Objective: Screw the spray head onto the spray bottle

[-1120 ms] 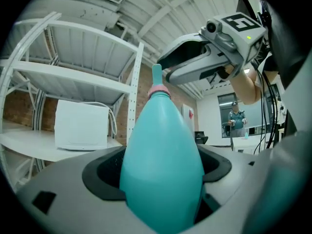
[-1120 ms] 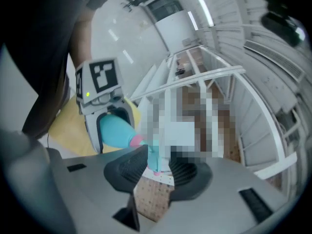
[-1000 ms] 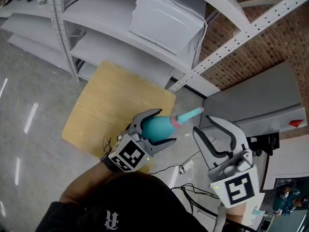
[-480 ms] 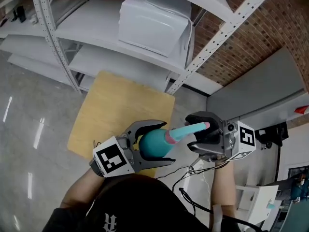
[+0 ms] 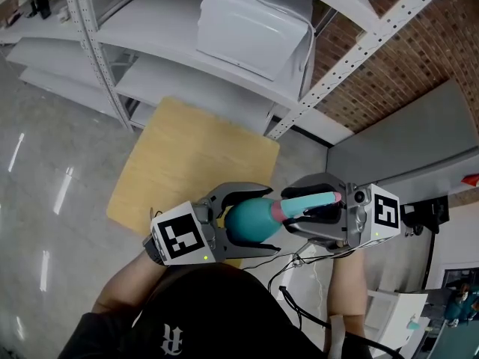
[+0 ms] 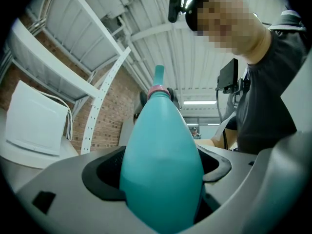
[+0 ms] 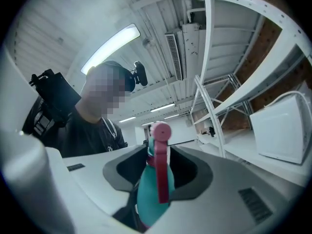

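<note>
Now, right gripper (image 5: 298, 212): a second ago it stands off at the lower right, jaws spread and empty; now it is at the centre right of the head view, its jaws just closing and pinching the spray head (image 5: 307, 202) from both sides
Left gripper (image 5: 268, 220): clamped on the belly of the spray bottle (image 5: 251, 221); it has brought the bottle up and turned it to lie roughly level, neck pointing to the right of the frame
Spray head: teal with a pink collar and a pink nozzle; it sits on the bottle's neck, in mid-air at the frame's centre, above the wooden board (image 5: 187, 163)
Meaning for the task: both halves are gripped, so twisting the head against the held bottle looks like the step in hand; how far the thread has run on cannot be told
Writing: no brand or label shows on bottle or head; each gripper carries a marker cube (image 5: 179, 234) with black-and-white squares, no letters; a white emblem on the person's dark shirt (image 5: 174, 340) is not legible
</note>
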Demonstrator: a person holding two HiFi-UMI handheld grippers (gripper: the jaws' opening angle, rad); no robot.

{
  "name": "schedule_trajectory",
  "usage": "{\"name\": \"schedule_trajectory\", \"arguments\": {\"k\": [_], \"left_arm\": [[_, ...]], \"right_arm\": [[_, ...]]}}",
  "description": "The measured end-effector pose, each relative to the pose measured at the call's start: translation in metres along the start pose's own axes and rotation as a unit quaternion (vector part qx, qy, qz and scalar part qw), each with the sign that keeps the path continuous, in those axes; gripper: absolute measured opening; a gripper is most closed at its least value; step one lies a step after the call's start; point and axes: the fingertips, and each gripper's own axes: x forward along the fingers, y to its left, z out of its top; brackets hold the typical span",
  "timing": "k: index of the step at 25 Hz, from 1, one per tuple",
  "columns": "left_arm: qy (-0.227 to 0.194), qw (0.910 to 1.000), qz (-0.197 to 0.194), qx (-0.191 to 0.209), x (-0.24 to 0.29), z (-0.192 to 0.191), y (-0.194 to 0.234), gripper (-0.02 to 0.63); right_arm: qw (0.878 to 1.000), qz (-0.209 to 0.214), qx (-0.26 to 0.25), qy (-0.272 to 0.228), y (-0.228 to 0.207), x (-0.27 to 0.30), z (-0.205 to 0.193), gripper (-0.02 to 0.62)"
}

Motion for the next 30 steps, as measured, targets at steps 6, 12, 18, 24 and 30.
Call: {"name": "schedule_trajectory", "arguments": {"k": [6, 12, 18, 24, 30], "left_arm": [[0.007, 0.9996, 0.024, 0.010, -0.003, -0.004, 0.008, 0.416], [0.068, 0.9917, 0.099, 0.047, -0.008, -0.014, 0.030, 0.416], [0.118, 0.9787, 0.145, 0.084, -0.012, -0.026, 0.043, 0.416], [0.065, 0.9959, 0.060, 0.018, -0.005, -0.023, 0.025, 0.416], [0.076, 0.9929, 0.083, 0.040, -0.006, -0.024, 0.031, 0.416]], "right_arm": [[0.999, -0.032, -0.015, 0.031, -0.003, 0.004, -0.005, 0.129], [0.991, -0.082, -0.002, 0.110, -0.017, -0.004, -0.018, 0.127], [0.980, -0.098, 0.008, 0.171, -0.025, -0.008, -0.026, 0.127], [0.981, -0.051, -0.001, 0.187, -0.018, -0.003, -0.025, 0.127], [0.977, -0.066, 0.000, 0.203, -0.020, -0.005, -0.028, 0.127]]}}
